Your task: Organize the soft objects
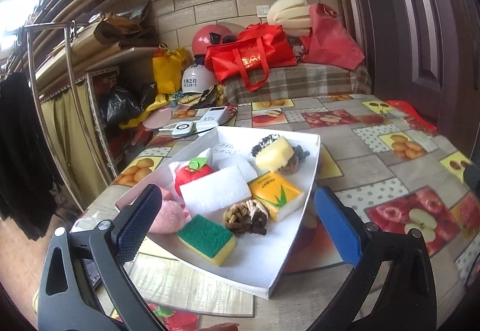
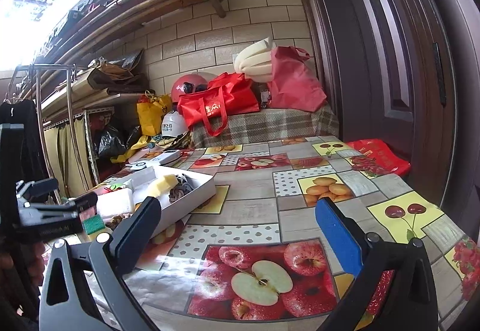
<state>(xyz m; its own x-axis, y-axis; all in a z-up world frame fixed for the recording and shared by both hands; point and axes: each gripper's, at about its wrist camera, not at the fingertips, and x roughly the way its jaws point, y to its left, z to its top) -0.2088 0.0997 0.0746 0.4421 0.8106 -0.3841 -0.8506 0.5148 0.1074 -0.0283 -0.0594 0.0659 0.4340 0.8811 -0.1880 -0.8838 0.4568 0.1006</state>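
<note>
Left claw (image 1: 237, 217): fingers spread wide, nothing between them, held above the near end of the white tray (image 1: 258, 274). Right claw (image 2: 237, 229): also spread wide and empty, over bare fruit-print oilcloth on the bench (image 2: 300, 211), to the right of the tray (image 2: 192, 205).

Tray contents, left wrist view:
- green-and-yellow scouring sponge (image 1: 207, 239) at the near end, lying flat
- brown braided knot (image 1: 247, 217) just beyond it, touching the yellow tissue pack (image 1: 276, 191)
- white foam block (image 1: 216, 191) in the middle, resting against the red apple-shaped plush (image 1: 192, 175)
- pink fluffy item (image 1: 168, 214) at the near left edge, partly hidden by the left finger (image 1: 138, 226)
- pale yellow sponge block (image 1: 274, 154) at the far end, sitting on top of a grey-brown rope knot (image 1: 292, 163)

All soft items lie inside the tray.

On the bench beyond the tray: a white power bank (image 1: 216, 116) and a small white device (image 1: 183, 130) with a cable. Behind the bench, a plaid-covered surface carries a red tote bag (image 1: 252, 55) and a red helmet (image 1: 207, 41).
</note>
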